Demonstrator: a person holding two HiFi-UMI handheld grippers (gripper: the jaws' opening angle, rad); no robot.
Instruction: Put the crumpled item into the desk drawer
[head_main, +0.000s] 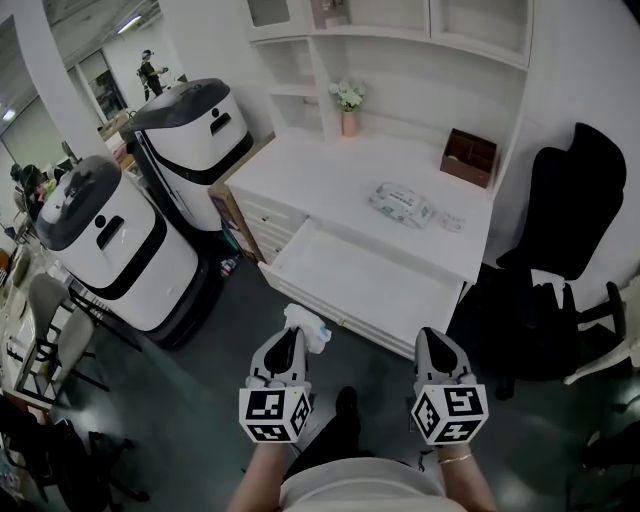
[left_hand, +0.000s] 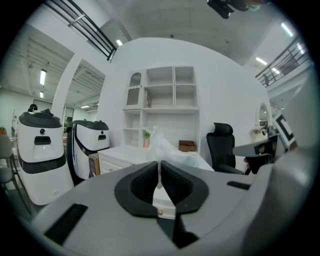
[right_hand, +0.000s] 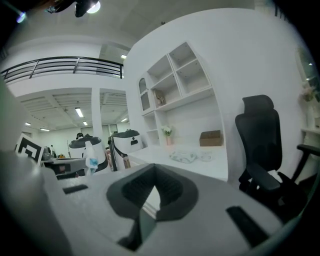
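The crumpled item (head_main: 308, 324) is a white wad with a bit of blue. My left gripper (head_main: 291, 340) is shut on it, just in front of the open drawer's near left corner. In the left gripper view a thin fold of the crumpled item (left_hand: 163, 146) is pinched between the dark pads of the left gripper (left_hand: 160, 176) and puffs out above them. The desk drawer (head_main: 352, 283) stands pulled out, its white inside bare. To the right, my right gripper (head_main: 437, 342) hangs before the drawer's front, shut and holding nothing. The right gripper view shows the right gripper (right_hand: 155, 169) with its tips together.
On the white desk (head_main: 330, 172) lie a tissue pack (head_main: 401, 203), a brown box (head_main: 468, 157) and a flower vase (head_main: 348, 104), under shelves. Two white-and-black machines (head_main: 112, 247) stand on the left. A black office chair (head_main: 560, 235) is at the right. The floor is dark.
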